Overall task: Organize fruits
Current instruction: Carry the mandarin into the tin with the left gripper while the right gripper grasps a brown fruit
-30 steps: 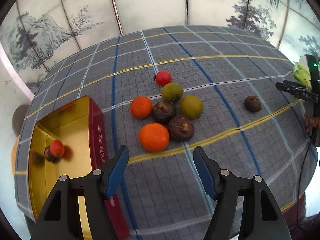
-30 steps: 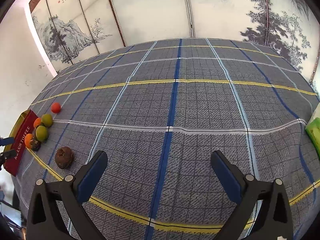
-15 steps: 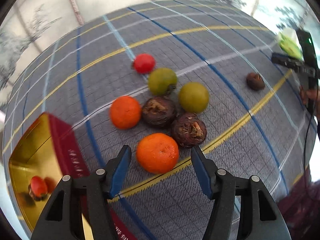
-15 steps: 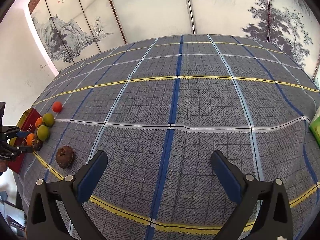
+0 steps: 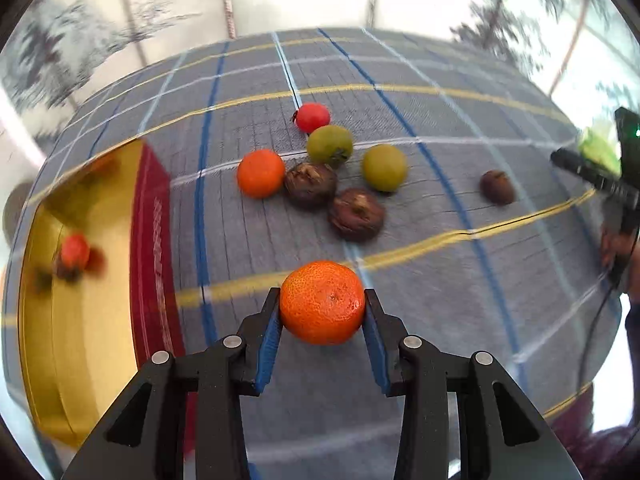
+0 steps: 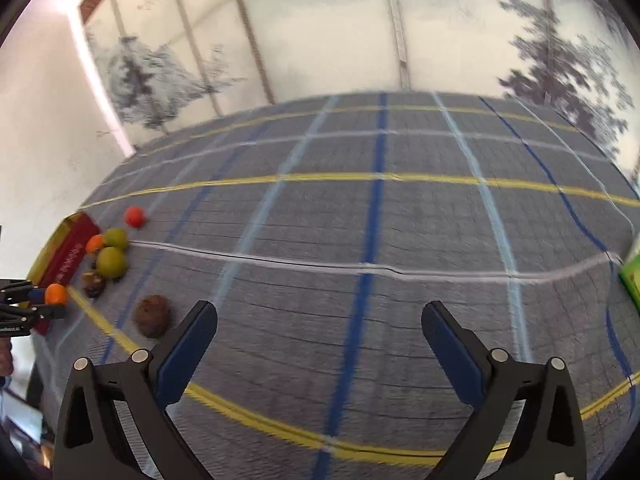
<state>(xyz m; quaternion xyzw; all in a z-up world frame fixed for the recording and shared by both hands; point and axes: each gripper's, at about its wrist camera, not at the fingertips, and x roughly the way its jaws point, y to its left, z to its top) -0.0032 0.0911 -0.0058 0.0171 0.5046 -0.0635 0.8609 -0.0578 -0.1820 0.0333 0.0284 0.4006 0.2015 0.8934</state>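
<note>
Grey checked cloth with blue and yellow lines covers the desk (image 5: 400, 60). Gold-lined red tin (image 5: 80, 320) sits at the left edge, open, with a small red fruit (image 5: 75, 251) and something dark already inside; blurred, can't name it. Loose pile beyond the tin: second orange (image 5: 260, 173), two green fruits (image 5: 330, 145) (image 5: 384, 167), two dark brown wrinkled fruits (image 5: 311, 184) (image 5: 357, 214), red fruit (image 5: 313, 117), and a lone brown one (image 5: 497, 187) well apart to the right. Left claw (image 5: 322, 318) is closed onto a mandarin orange (image 5: 322, 302), blue pads pressing both sides, fruit looks clear of the cloth. Right claw (image 6: 319, 344) is spread wide, holding nothing, hovering over bare cloth near the lone brown fruit (image 6: 152, 315).

Step in hand looks like carrying the mandarin to the tin. To do it well: keep squeeze light, skin is soft and round so it can roll out of the pads; clear the tin's red wall, lower close to the gold floor before letting go, beside the fruit already there, not on top.
</note>
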